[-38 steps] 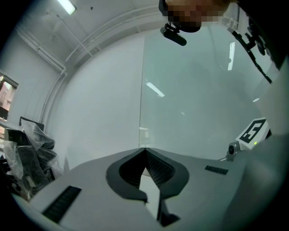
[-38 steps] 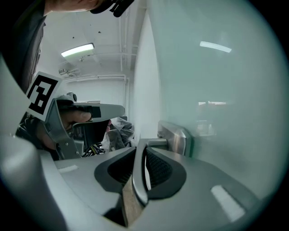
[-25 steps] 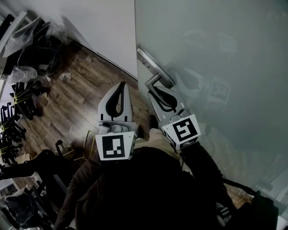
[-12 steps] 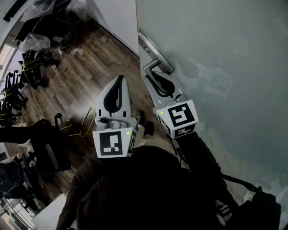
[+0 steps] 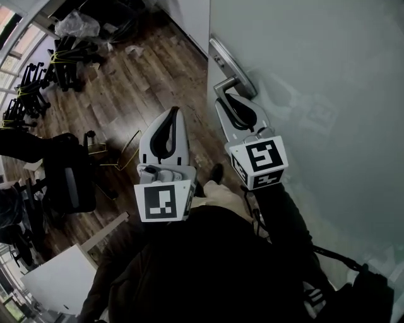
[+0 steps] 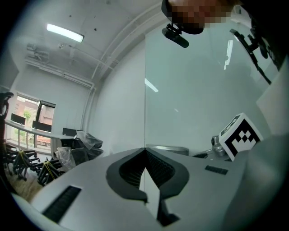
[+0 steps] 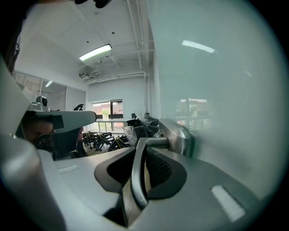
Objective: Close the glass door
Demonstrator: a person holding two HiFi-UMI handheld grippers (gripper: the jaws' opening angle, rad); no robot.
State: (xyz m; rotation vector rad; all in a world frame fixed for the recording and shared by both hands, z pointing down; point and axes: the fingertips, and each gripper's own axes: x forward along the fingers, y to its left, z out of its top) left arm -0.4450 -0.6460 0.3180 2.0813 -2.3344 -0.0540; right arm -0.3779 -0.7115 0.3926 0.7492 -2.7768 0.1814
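Observation:
The frosted glass door point(image 5: 315, 76) fills the right of the head view, its free edge running down past a metal handle plate point(image 5: 231, 62). My right gripper point(image 5: 230, 99) is shut on the metal lever handle point(image 5: 227, 84). In the right gripper view the lever point(image 7: 137, 176) passes between the closed jaws of that gripper point(image 7: 143, 151), beside the plate point(image 7: 178, 135). My left gripper point(image 5: 172, 113) hangs left of the door edge over the wooden floor, shut and holding nothing. The left gripper view shows its tips point(image 6: 145, 151) meeting before the door point(image 6: 194, 103).
Black office chairs point(image 5: 38, 82) and a plastic bag point(image 5: 76, 25) crowd the far left of the wooden floor point(image 5: 126, 88). Another black chair point(image 5: 69, 180) stands close on the left. A white table corner point(image 5: 57, 277) lies at lower left. White wall point(image 5: 189, 12) meets the door edge.
The door edge and handle have shifted right in the head view, and more floor and chairs show at left. My right gripper stays on the lever; the left stays shut beside it.

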